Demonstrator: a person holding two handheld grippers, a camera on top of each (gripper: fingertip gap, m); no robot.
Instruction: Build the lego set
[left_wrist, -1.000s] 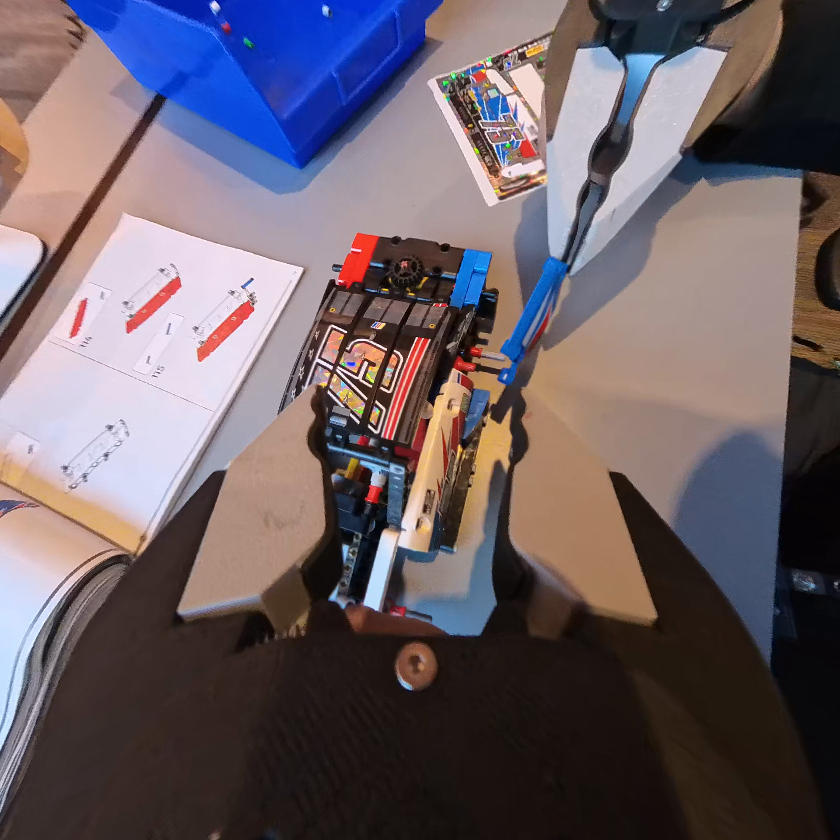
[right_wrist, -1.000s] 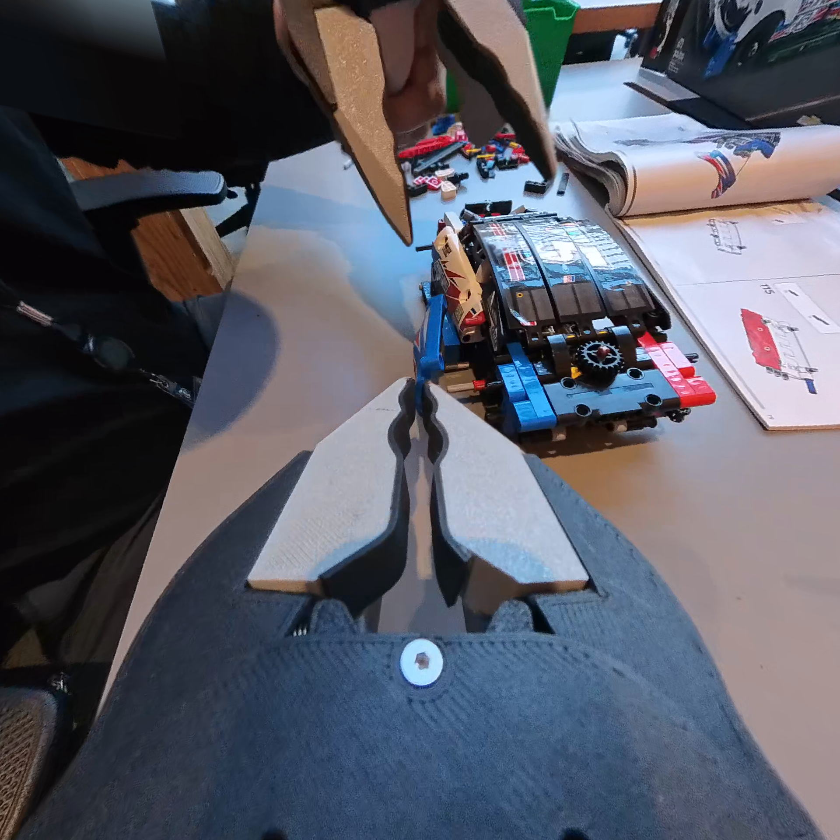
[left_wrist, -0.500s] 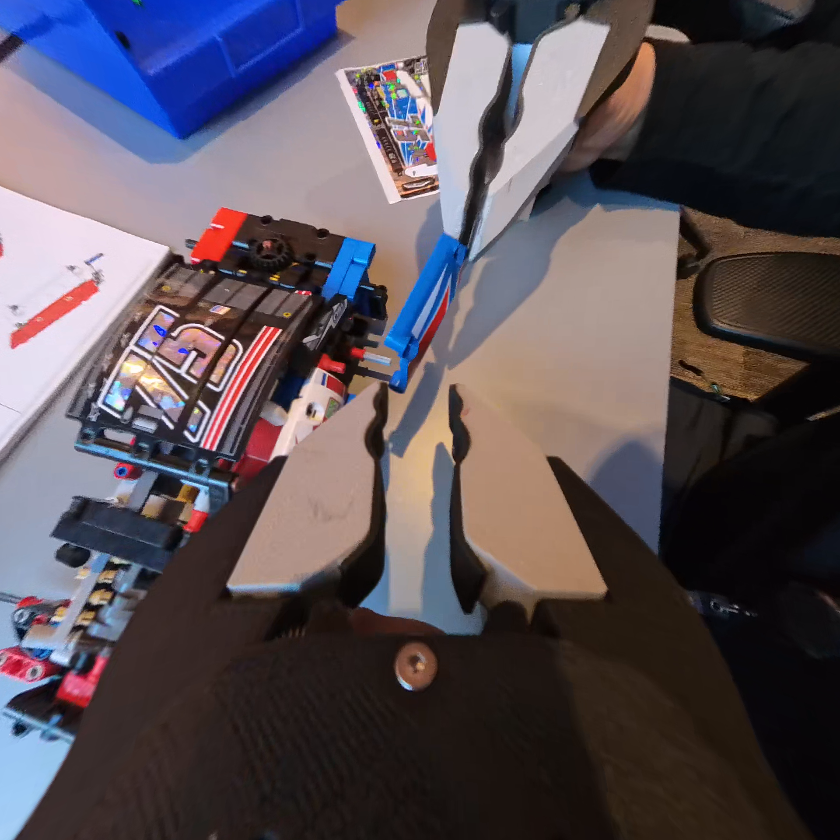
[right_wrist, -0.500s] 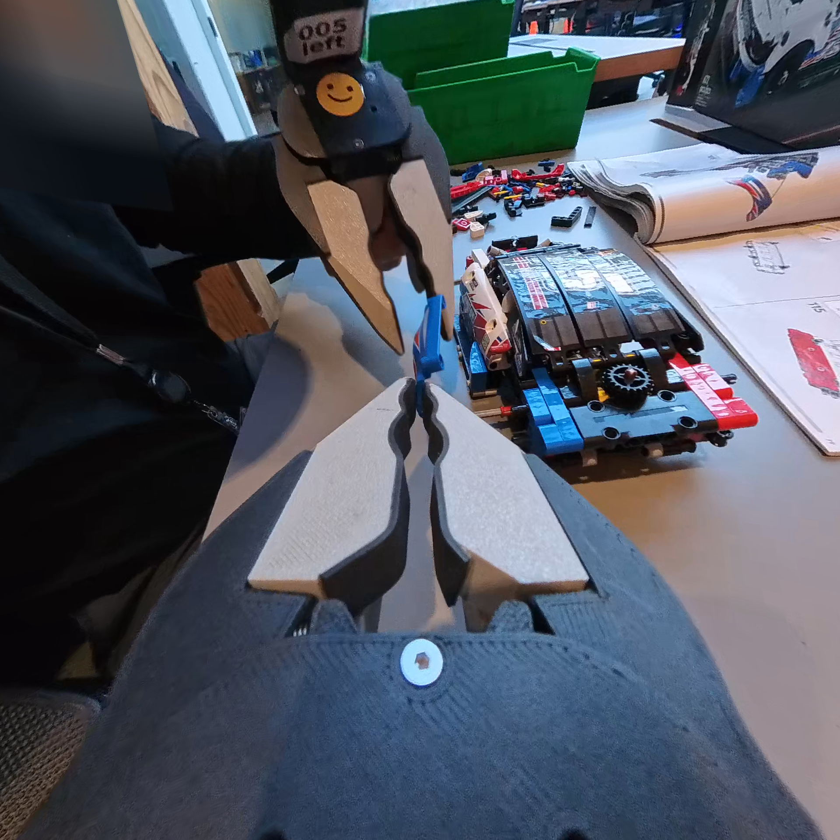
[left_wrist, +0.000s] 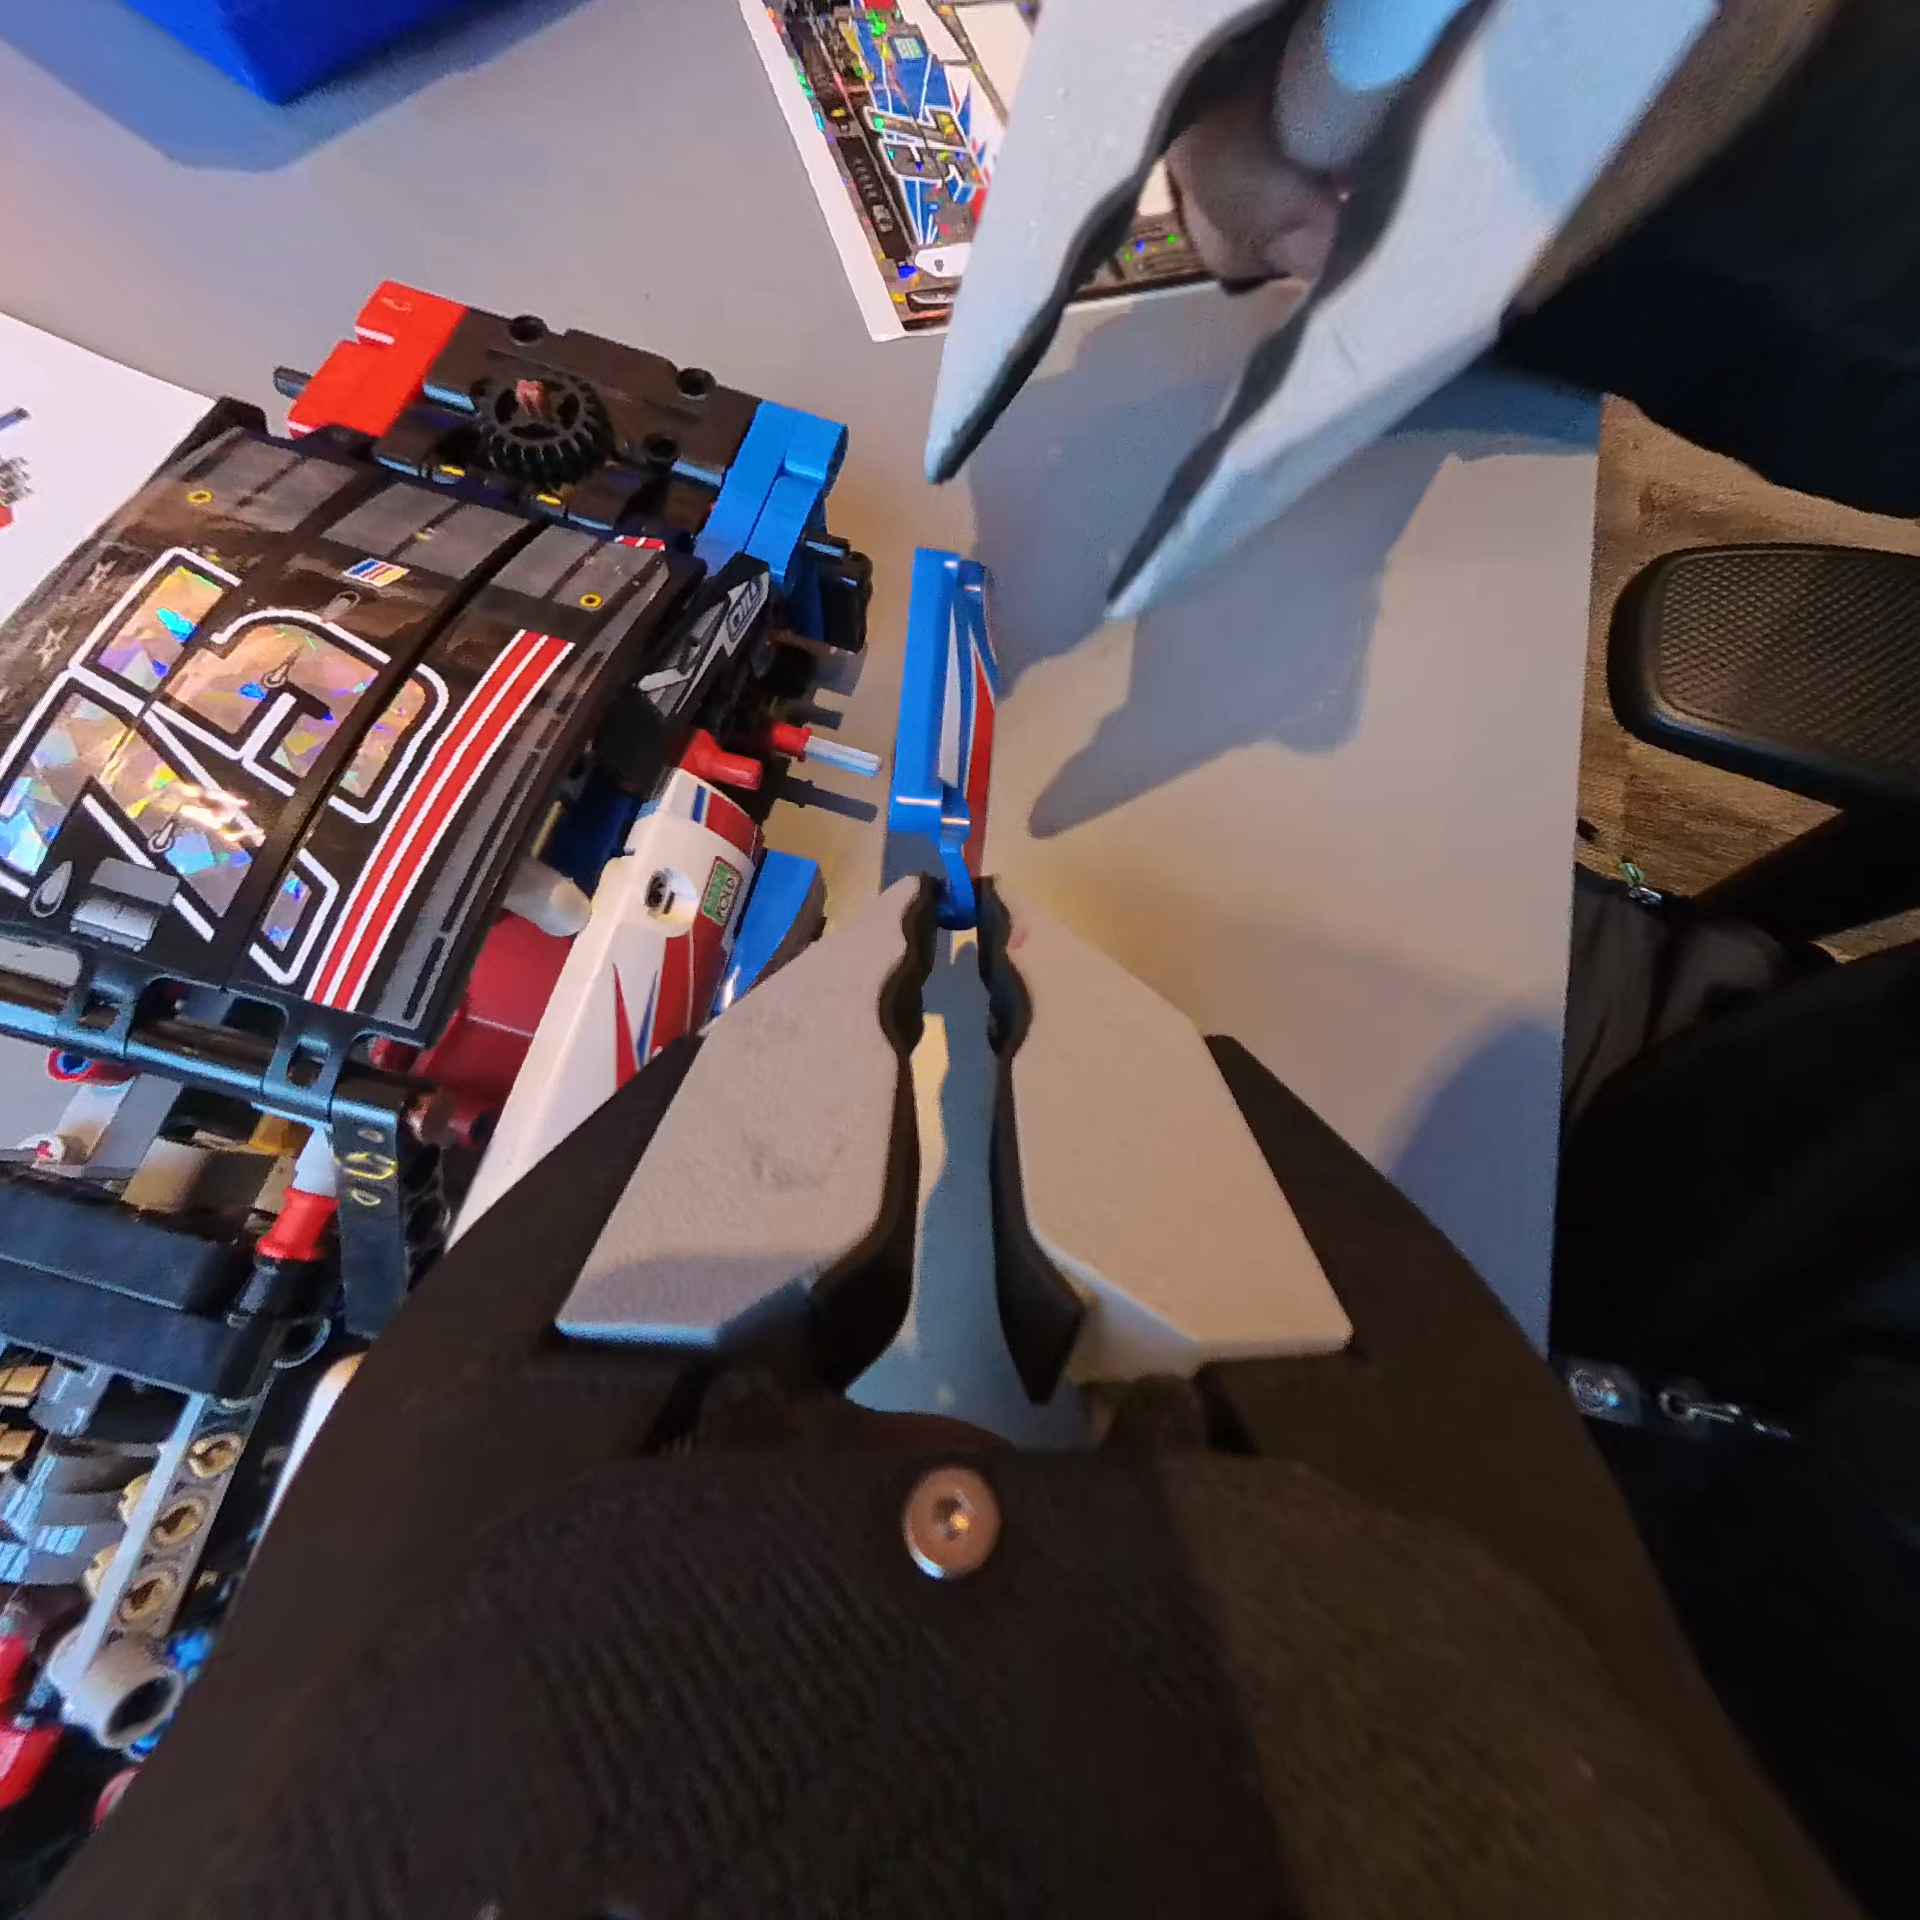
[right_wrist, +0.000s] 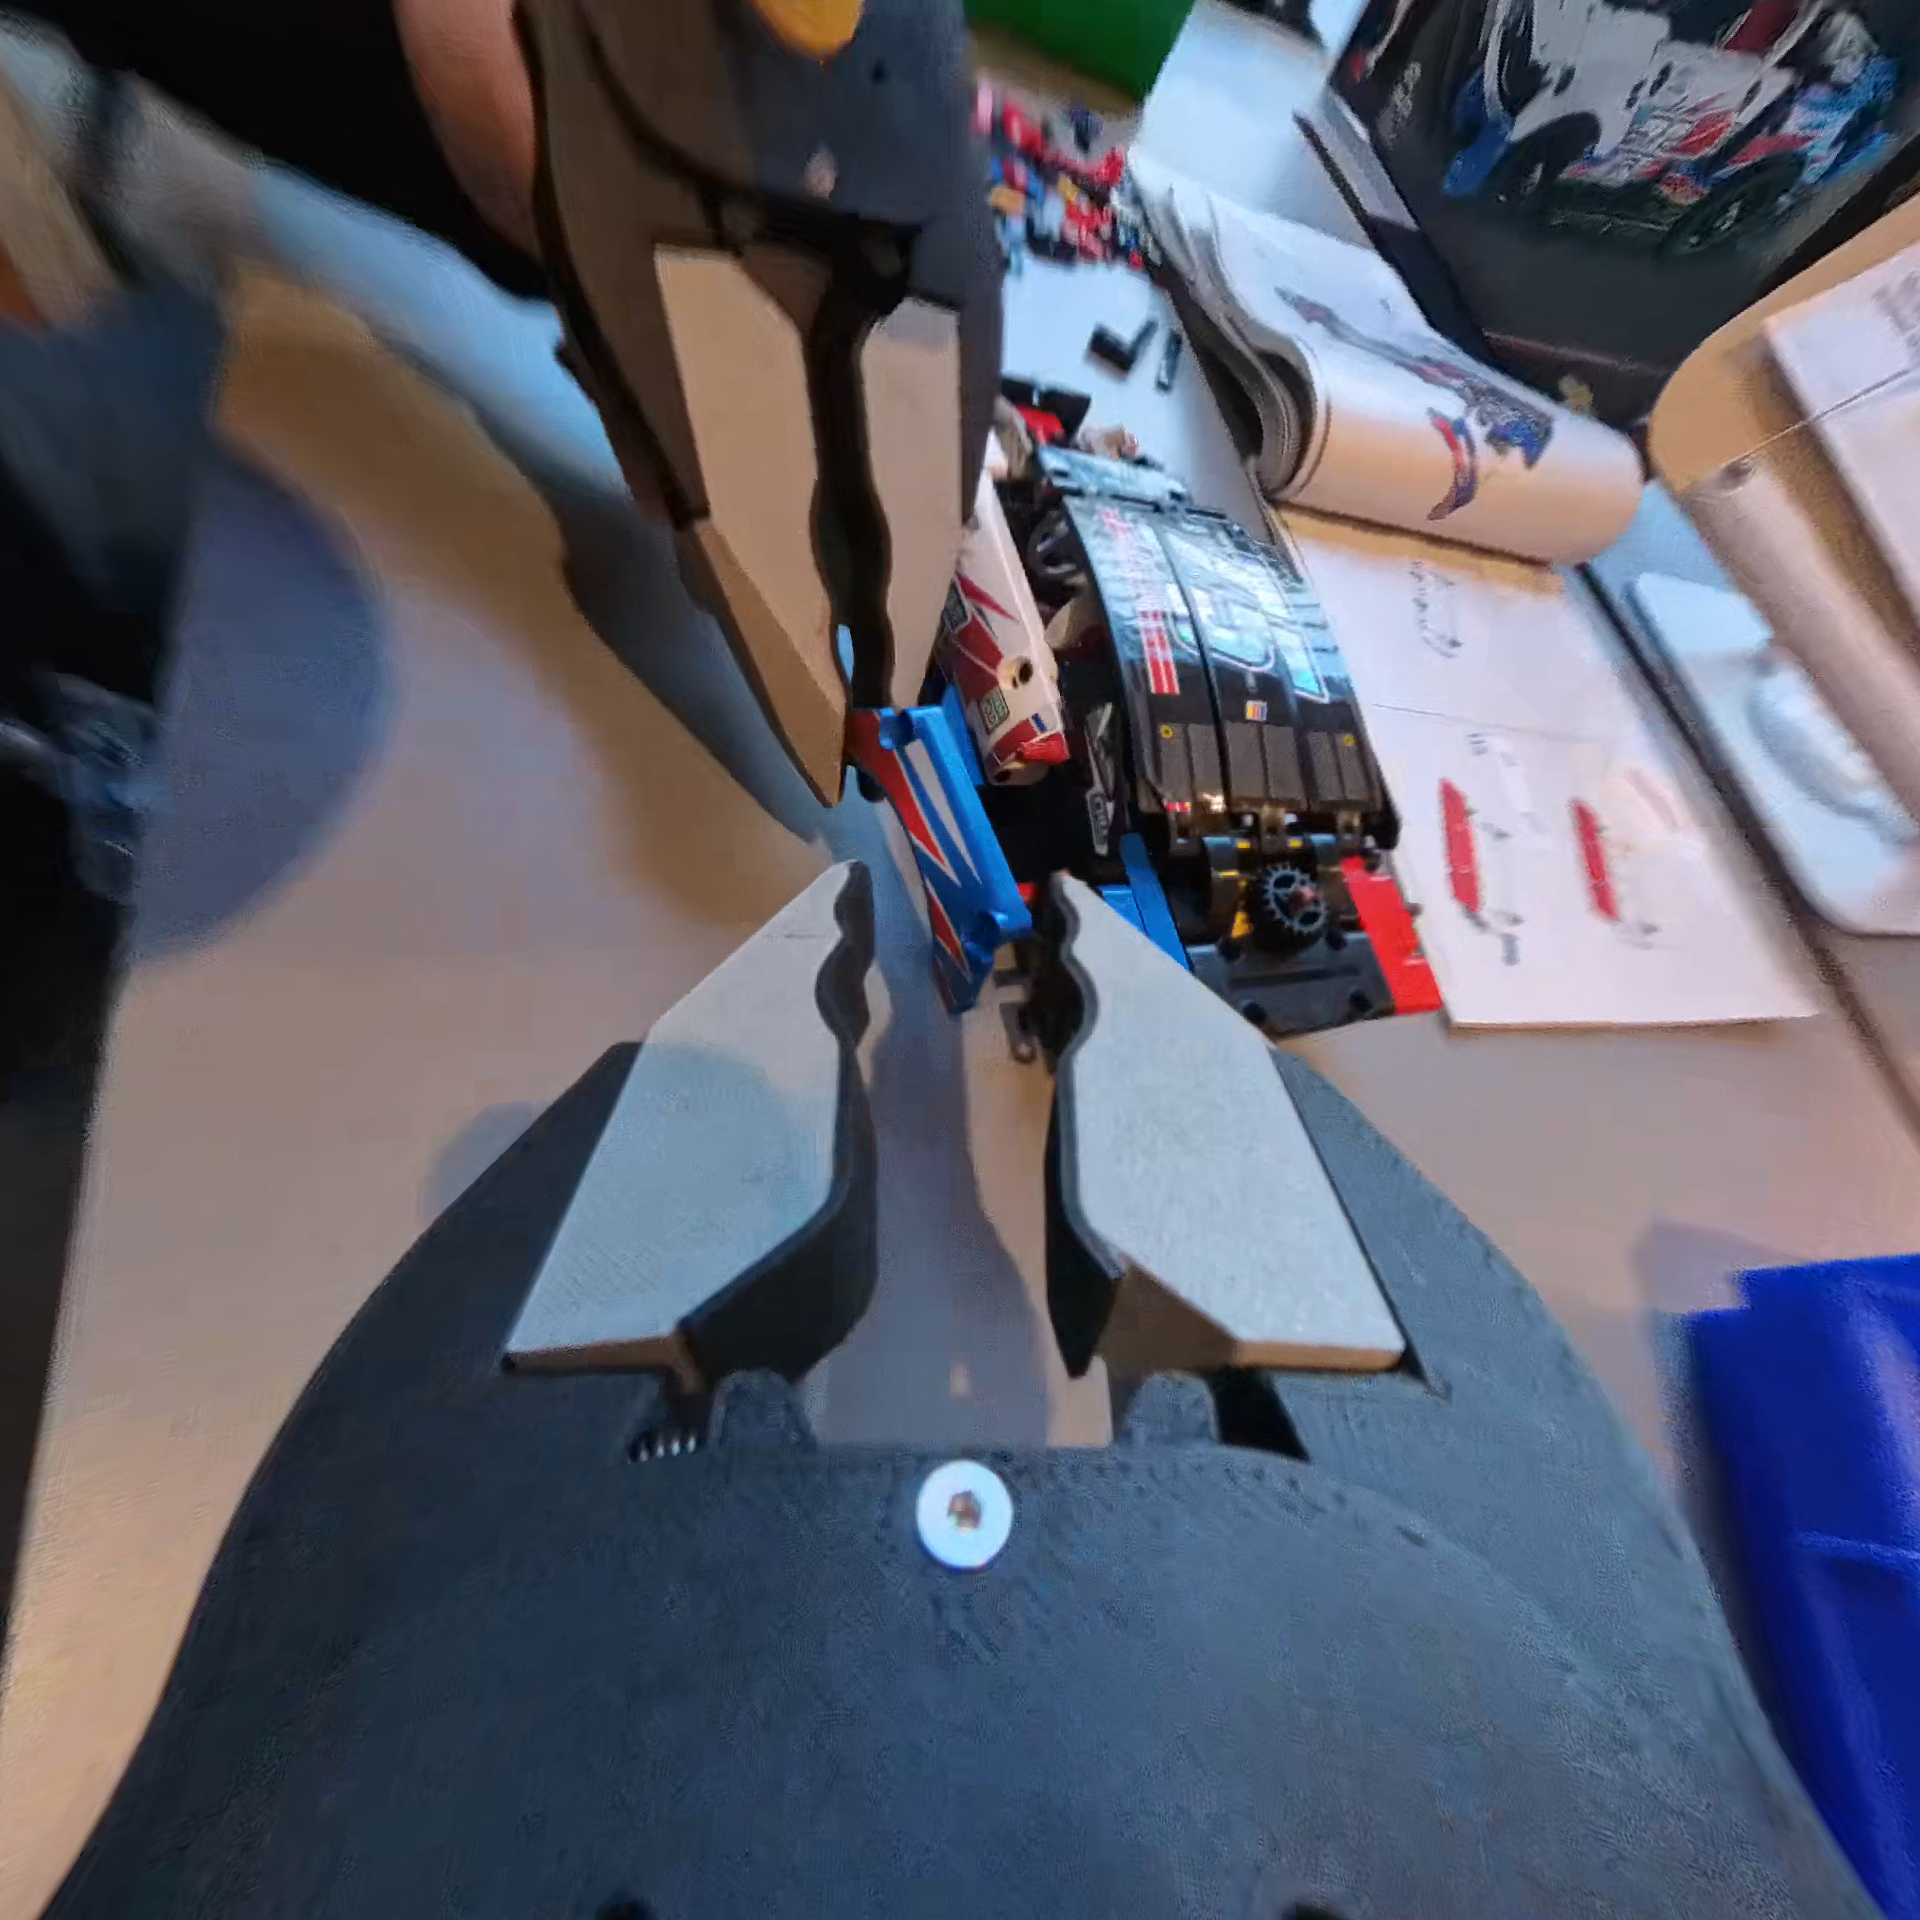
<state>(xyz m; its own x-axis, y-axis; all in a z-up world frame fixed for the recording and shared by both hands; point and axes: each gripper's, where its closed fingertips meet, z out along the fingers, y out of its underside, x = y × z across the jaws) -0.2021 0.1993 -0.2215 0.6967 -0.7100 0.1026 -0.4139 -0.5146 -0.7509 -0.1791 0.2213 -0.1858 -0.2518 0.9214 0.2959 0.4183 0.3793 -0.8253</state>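
Now left gripper (left_wrist: 954, 902) pinches blue panel (left_wrist: 940, 717); right gripper (right_wrist: 961, 909) gapes.

Stickered car roof (left_wrist: 260, 675), sticker sheet (left_wrist: 894, 145); wording withheld.

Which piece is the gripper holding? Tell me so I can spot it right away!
Find the big black race car model on the grey table. Just off its side, apart from the pins sticking out there, the left gripper pinches the near tip of a long, flat blue panel. Unlike the blue bricks on the car, it is loose, with a red and white stripe.
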